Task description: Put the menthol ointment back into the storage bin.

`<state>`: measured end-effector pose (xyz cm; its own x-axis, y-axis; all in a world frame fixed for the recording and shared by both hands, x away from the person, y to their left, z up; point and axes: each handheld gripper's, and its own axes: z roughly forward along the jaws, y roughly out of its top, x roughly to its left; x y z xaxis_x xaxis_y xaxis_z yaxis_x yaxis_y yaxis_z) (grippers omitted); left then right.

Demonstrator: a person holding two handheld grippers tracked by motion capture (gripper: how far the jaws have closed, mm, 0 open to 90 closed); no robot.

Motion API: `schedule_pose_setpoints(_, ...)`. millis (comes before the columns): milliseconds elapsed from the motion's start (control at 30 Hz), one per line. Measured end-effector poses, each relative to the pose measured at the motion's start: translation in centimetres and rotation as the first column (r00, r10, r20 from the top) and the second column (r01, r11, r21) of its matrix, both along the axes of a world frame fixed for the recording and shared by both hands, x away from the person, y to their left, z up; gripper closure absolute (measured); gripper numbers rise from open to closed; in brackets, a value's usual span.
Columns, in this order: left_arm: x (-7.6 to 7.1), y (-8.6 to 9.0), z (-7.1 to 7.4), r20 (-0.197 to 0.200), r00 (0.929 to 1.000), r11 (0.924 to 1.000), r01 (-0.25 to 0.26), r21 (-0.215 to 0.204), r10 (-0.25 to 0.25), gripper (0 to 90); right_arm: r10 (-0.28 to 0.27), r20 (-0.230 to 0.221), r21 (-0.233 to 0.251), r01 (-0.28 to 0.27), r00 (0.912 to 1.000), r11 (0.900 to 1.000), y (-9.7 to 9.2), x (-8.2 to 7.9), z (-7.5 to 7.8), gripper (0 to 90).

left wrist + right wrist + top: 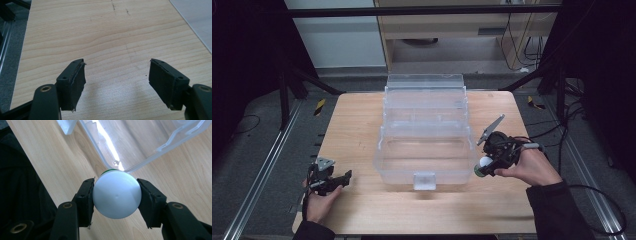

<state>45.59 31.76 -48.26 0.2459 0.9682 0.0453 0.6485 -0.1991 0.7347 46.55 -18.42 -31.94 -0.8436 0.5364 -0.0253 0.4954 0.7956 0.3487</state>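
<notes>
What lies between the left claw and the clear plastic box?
Only bare wooden table lies between the left claw and the clear plastic box, as the high view shows.

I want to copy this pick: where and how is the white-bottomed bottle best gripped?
Grip it across its round body, as the right gripper does: one pad on each side of the bottle, coming at its white end. The curved sides sit snugly between the flat pads, and the clear box stays clear beside it.
</notes>
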Motion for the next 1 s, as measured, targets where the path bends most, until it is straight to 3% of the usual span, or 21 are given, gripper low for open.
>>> schedule_pose_setpoints(467,0.0,0.0,0.0,0.002,1.0,1.0,0.001,-0.001,-0.001,28.8,0.013,0.007,0.003,-0.013,0.9999,0.9999,1.5,1.9,1.4,50.3)
schedule_pose_setpoints(733,0.0,0.0,0.0,0.002,1.0,1.0,0.001,0.0,-0.001,28.8,0.017,0.01,0.002,-0.017,0.9998,0.9998,2.5,3.2,1.0,50.3)
schedule_pose_setpoints(1000,0.0,0.0,0.0,0.004,1.0,1.0,0.001,0.001,-0.001,28.8,0.031,0.003,-0.011,-0.031,0.9995,0.9995,3.5,4.5,-0.3,50.3)
